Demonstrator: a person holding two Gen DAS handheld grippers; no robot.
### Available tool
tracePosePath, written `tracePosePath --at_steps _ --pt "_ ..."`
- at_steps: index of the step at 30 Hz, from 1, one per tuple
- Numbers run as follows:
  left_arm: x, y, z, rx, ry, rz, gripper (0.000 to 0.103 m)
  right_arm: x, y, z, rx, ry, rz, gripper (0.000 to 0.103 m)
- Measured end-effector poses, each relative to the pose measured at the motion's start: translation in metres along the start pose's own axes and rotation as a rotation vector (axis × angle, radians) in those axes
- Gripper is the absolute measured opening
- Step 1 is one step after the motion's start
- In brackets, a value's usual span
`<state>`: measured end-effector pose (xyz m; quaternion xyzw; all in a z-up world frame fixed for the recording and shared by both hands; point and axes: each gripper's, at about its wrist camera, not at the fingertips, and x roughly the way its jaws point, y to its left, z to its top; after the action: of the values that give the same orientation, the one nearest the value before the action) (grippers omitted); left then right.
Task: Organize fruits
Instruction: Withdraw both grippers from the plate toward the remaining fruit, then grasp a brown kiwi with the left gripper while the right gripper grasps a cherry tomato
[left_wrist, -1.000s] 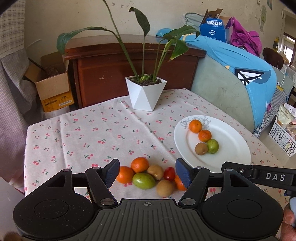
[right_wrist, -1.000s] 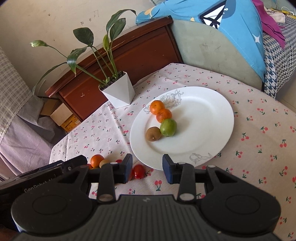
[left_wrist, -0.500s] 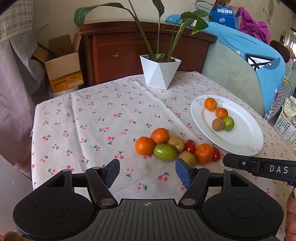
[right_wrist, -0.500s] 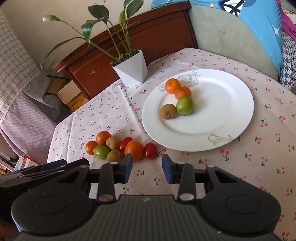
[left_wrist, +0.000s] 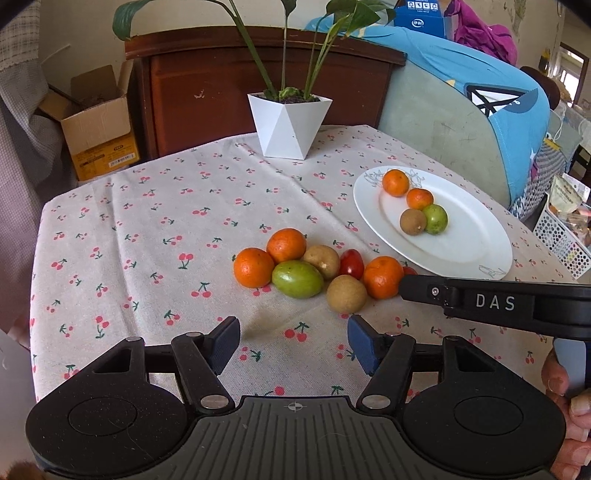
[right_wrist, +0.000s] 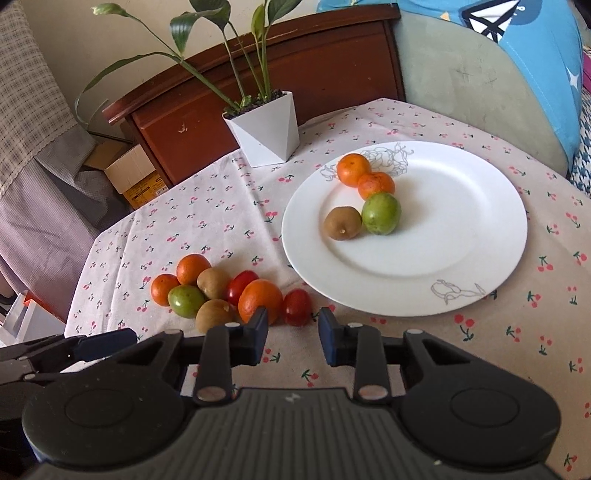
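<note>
"DAS" on right tongs (left_wrist: 495, 302)

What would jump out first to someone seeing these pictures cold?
A bright heap of small orange, green, brown and red fruits on the cherry-print tablecloth, left of a round white plate holding four more. Behind them stands an angular white plant pot. Black grippers with blue-padded fingers fill the foreground.

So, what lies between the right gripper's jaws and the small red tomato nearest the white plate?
Only bare cherry-print tablecloth, as the right wrist view shows. The right gripper is empty, just short of the small red tomato.
</note>
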<state>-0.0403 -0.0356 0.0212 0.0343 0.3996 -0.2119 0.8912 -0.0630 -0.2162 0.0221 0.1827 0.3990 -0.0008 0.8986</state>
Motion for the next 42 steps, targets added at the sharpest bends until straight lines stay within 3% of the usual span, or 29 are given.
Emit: tracePosePath --at_steps 7,15,42 --pt "0.005 -0.005 0.0 0.004 -0.018 -0.041 0.051 0.006 0.003 0.0 -0.025 -0.004 0.005 0.017" --pt "0.011 -0.012 0.0 0.018 -0.042 -0.076 0.045 0.002 0.002 0.001 -0.025 -0.006 0.014 0.013" --pt "0.029 -0.029 0.003 0.108 -0.097 -0.081 0.041 0.013 0.001 0.001 0.014 -0.01 0.002 0.024"
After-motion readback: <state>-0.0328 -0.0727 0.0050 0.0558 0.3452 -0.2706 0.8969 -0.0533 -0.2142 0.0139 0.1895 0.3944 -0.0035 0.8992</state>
